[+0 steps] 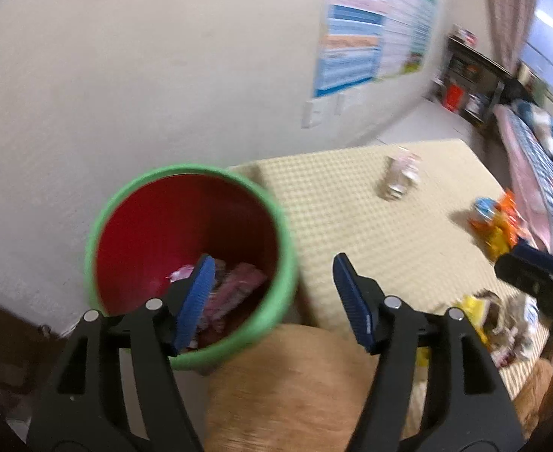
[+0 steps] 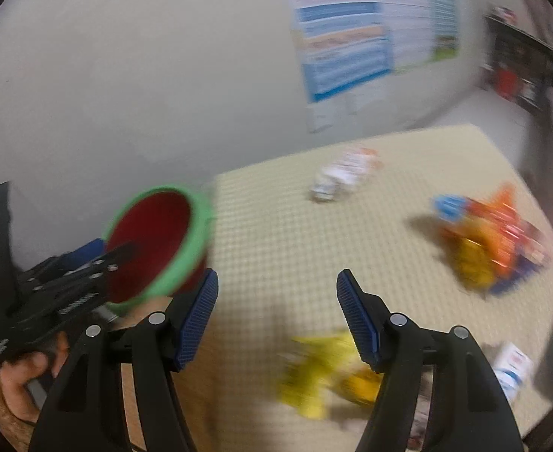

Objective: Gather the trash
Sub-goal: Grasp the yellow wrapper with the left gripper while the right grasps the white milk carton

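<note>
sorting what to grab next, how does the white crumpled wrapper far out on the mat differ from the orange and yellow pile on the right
The white wrapper is pale and lies alone near the mat's far edge; the orange and yellow pile is brightly coloured and nearer. The white wrapper looks like one piece; the pile bunches several packets and spreads wider. Both rest on the beige mat, outside the bin.

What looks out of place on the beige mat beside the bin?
Loose wrappers still lie scattered on the beige mat: an orange and blue heap, a yellow wrapper and a white packet. The green-rimmed bin holds only pink wrappers.
</note>
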Available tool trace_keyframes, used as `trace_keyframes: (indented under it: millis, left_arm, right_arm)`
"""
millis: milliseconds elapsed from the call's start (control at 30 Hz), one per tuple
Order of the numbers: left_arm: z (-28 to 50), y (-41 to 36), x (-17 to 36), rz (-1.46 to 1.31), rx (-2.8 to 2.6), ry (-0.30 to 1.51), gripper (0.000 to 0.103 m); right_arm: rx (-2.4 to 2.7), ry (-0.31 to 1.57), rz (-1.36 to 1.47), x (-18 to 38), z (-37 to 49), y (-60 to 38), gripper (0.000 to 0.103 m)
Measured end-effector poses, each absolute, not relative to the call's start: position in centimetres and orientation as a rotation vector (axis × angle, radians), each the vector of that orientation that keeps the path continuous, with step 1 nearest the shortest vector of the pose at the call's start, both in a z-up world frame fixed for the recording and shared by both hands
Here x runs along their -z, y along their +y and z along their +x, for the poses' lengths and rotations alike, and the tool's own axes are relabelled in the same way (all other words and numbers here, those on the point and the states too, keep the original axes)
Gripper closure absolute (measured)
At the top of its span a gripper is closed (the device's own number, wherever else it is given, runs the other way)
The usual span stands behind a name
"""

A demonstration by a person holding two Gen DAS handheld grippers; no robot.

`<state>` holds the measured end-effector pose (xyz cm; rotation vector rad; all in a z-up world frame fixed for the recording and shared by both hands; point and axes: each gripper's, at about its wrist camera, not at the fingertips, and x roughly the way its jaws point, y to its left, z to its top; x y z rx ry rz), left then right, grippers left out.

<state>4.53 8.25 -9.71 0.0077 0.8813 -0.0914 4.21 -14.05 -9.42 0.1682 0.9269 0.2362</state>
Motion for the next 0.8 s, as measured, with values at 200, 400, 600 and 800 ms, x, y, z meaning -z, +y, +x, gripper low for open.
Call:
trace_keyframes:
  millis: [200, 400, 600, 800]
  left_arm:
    - [3.3, 2.4, 11.2, 0.06, 0.232, 0.95, 0.035]
    - [1.6, -3.5, 14.2, 0.199, 0.337, 1.014, 0.032]
    - [2.3, -7.4, 17.5, 0.286, 0.377, 1.109, 0.032]
    - [2.7, -7.7, 19.6, 0.273, 0.378, 1.194, 0.032]
  right_arm:
    - [-0.056, 0.932, 0.232, 10.9, 0.5, -21.9, 0.039]
    - [0.078, 0.961, 0.346, 13.1, -3.6, -28.1, 0.035]
    - [0.124, 0.993, 0.457, 15.3, -6.0, -31.2, 0.035]
    - [0.126, 1.017, 0.472, 15.8, -5.3, -31.4, 0.027]
